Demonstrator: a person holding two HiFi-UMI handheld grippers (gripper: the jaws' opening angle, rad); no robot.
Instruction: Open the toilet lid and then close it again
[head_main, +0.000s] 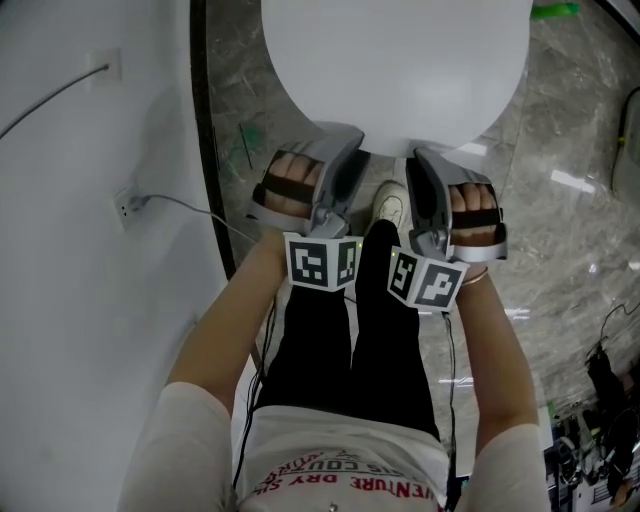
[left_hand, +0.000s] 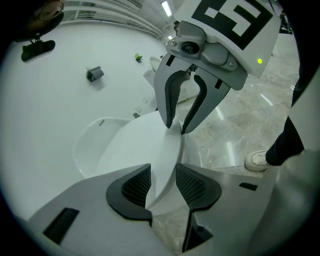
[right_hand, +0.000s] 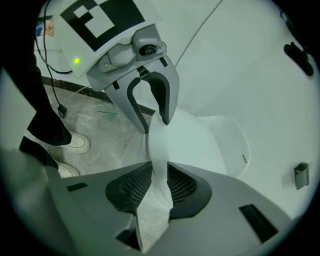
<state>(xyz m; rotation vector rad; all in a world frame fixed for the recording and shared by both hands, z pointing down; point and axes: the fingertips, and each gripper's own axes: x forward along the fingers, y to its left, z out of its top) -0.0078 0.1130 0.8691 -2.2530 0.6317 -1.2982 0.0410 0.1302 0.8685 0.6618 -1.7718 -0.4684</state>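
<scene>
- White oval plastic toilet lid (head_main: 395, 70) is located straight ahead of the person, above the grey marbled floor (head_main: 570, 200). No tabletop is present, so positions are referenced to the lid's own edges.
- The left gripper (head_main: 350, 150) and the right gripper (head_main: 425, 160) are set side by side on the near front edge of the lid, one on each side of its centreline.
- In the left gripper view, the lid edge is pinched between the ribbed black pads (left_hand: 135, 185) of the left gripper. The right gripper is seen just beyond, on the same edge.
- In the right gripper view, the right gripper is likewise clamped on the lid edge.
- The long axis of the lid is judged to run from the held edge away from the person to the hinge end. Neither gripper is nearer than the other.
- The white bowl (left_hand: 90, 145) is exposed beside the lid, so the lid is judged to be partly lifted. Any further swing is expected to turn about the far end.
</scene>
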